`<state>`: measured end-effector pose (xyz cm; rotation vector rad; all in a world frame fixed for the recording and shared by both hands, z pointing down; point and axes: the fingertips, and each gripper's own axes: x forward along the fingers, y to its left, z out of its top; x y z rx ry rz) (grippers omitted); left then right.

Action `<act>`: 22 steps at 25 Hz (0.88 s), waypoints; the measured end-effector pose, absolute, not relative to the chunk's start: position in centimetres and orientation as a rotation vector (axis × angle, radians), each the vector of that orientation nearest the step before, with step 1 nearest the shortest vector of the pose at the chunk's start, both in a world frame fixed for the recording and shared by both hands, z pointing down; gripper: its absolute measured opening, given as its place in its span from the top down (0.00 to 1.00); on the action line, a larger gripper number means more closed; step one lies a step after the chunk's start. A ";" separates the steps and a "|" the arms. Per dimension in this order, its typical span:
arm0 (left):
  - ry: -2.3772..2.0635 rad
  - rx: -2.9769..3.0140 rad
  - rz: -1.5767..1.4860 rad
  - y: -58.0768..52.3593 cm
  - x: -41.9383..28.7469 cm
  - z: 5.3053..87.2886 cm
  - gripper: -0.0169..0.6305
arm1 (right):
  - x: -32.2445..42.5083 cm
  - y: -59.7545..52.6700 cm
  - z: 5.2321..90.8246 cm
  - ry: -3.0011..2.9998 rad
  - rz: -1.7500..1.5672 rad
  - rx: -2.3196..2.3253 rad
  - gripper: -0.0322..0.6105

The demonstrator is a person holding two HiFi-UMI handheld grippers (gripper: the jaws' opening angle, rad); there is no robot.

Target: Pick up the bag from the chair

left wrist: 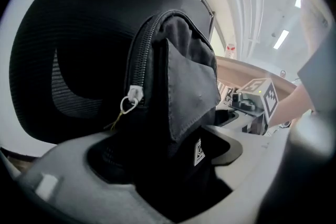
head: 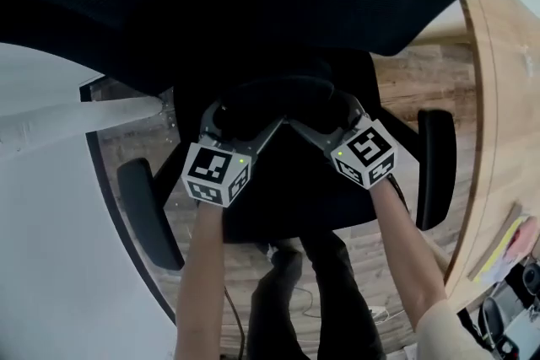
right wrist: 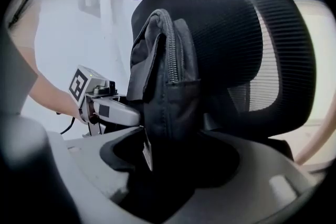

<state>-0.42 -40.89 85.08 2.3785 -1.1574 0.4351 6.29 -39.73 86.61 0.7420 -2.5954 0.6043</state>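
In the head view the black bag [head: 280,99] is seen upright on the seat of the chair [head: 211,4], close to the backrest. It is flanked by the left gripper [head: 240,120] and the right gripper [head: 325,118]. In the left gripper view a small white label [left wrist: 199,152] with a dark emblem is shown low on the bag; its print cannot be read. The bag's lower end is clamped between widely set jaws, and a zipper with a silver pull [left wrist: 131,98] runs up its edge. In the right gripper view the bag is likewise gripped low between wide jaws, with the mesh backrest [right wrist: 273,60] behind it.
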 end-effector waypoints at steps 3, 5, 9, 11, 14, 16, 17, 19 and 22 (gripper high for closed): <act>-1.166 2.397 0.404 -40.1 -0.9 83.2 0.35 | 6.0 -38.7 84.7 -2.618 0.578 0.801 0.49; -1.164 2.417 0.394 -39.0 -0.7 81.7 0.36 | 6.2 -37.5 83.1 -2.628 0.559 0.831 0.50; -1.149 2.457 0.399 -36.4 -1.1 77.7 0.36 | 5.7 -34.9 79.1 -2.644 0.519 0.873 0.50; -1.157 2.480 0.411 -35.4 -1.7 75.3 0.36 | 5.0 -33.8 76.8 -2.660 0.503 0.889 0.50; -1.176 2.531 0.423 -33.6 -2.2 71.2 0.36 | 4.5 -32.1 73.1 -2.679 0.488 0.909 0.50; -1.182 2.551 0.423 -32.4 -2.3 68.5 0.36 | 4.3 -30.9 70.5 -2.683 0.472 0.910 0.50; -1.185 2.549 0.417 -31.8 -2.4 67.2 0.36 | 4.2 -30.3 69.2 -2.684 0.466 0.911 0.50; -1.195 2.531 0.396 -30.6 -2.7 64.6 0.36 | 3.9 -29.2 66.4 -2.682 0.454 0.911 0.50; -1.213 2.519 0.366 -29.2 -3.2 60.5 0.36 | 3.5 -27.8 62.1 -2.684 0.415 0.903 0.50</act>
